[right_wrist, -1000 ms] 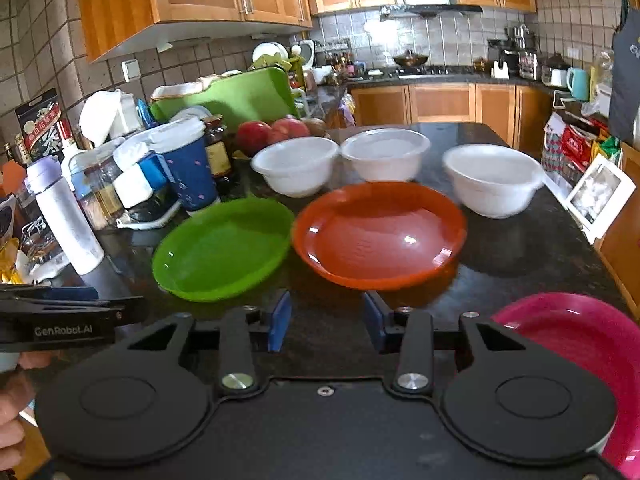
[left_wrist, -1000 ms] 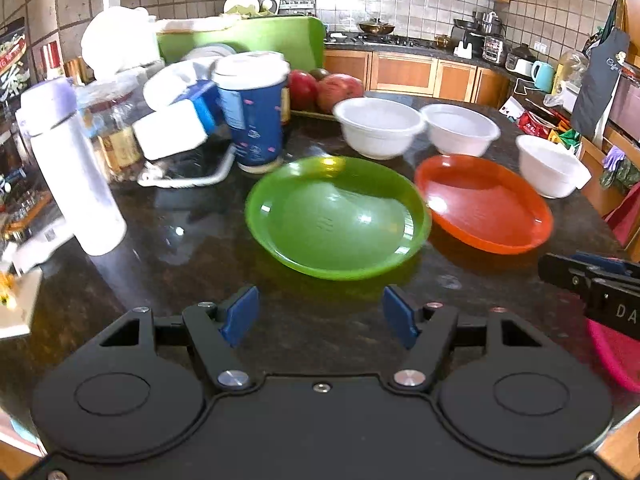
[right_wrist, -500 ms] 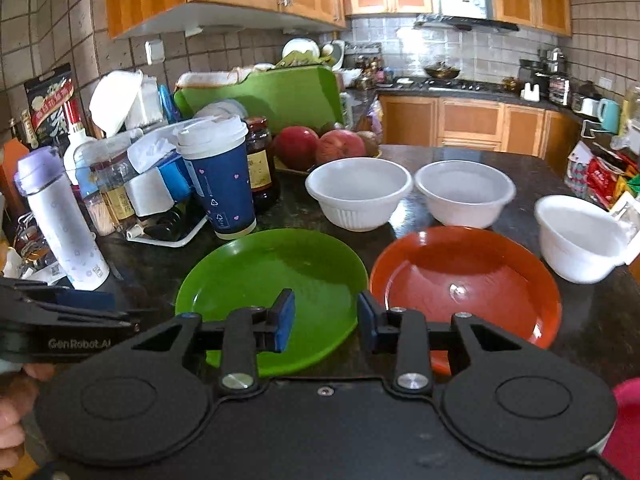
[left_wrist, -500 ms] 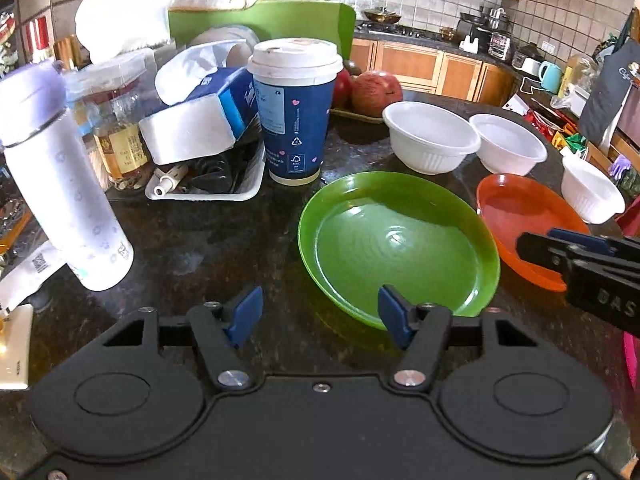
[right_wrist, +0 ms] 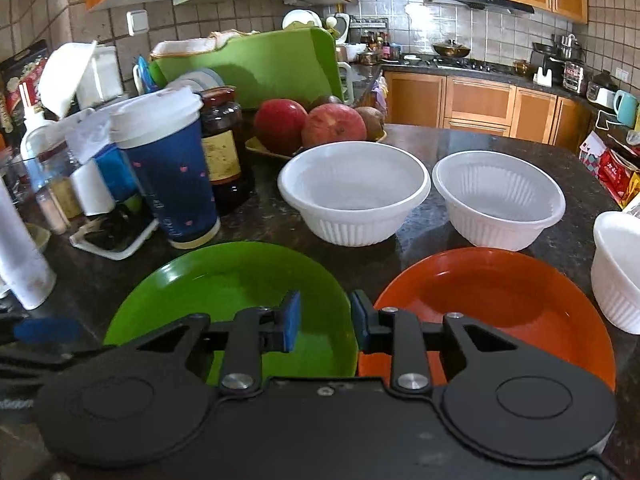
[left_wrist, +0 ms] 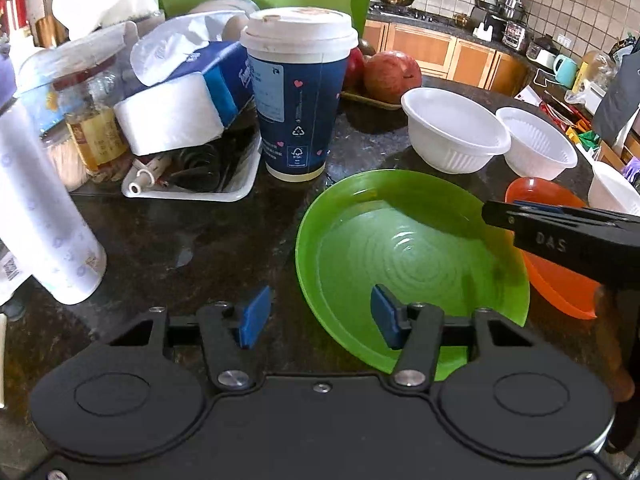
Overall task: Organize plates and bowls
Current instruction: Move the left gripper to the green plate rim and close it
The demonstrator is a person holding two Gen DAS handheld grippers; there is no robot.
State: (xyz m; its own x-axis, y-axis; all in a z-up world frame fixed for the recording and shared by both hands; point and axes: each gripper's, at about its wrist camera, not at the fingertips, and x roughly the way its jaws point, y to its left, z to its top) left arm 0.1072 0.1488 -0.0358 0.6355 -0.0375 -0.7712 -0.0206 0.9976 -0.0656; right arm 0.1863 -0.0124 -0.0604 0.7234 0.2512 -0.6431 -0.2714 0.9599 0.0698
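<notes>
Right now my left gripper (left_wrist: 316,316) hovers low over the dark speckled stone counter (left_wrist: 192,240), its blue-padded fingers (left_wrist: 253,315) spread wide with nothing between them. Its right finger sits over the near-left rim of the round green plastic plate (left_wrist: 408,252), while the left finger is over bare counter beside it; whether either pad touches the plate I cannot tell.

My right gripper (right_wrist: 323,322) is also parted, more narrowly, and holds nothing. From its camera the fingers line up with the narrow strip between the green plate's right edge (right_wrist: 240,280) and the round orange plastic plate (right_wrist: 504,296) lying just beside it. In the left camera the right gripper's black body (left_wrist: 560,232) reaches across above the far right rim of the green plate.

Behind the plates stand two ribbed white plastic bowls (right_wrist: 354,196) and (right_wrist: 498,200), upright and close together, and a third white bowl (right_wrist: 618,268) sits at the right edge, near the orange plate.

To the left of the green plate are a tall navy paper cup with a white lid (left_wrist: 298,92), a white tray of cables (left_wrist: 192,176) topped by a blue-and-white tissue pack (left_wrist: 180,96), and a pale bottle (left_wrist: 44,216). Red pomegranates (right_wrist: 304,124) rest on a dish behind the bowls, in front of a green cutting board (right_wrist: 256,64).
</notes>
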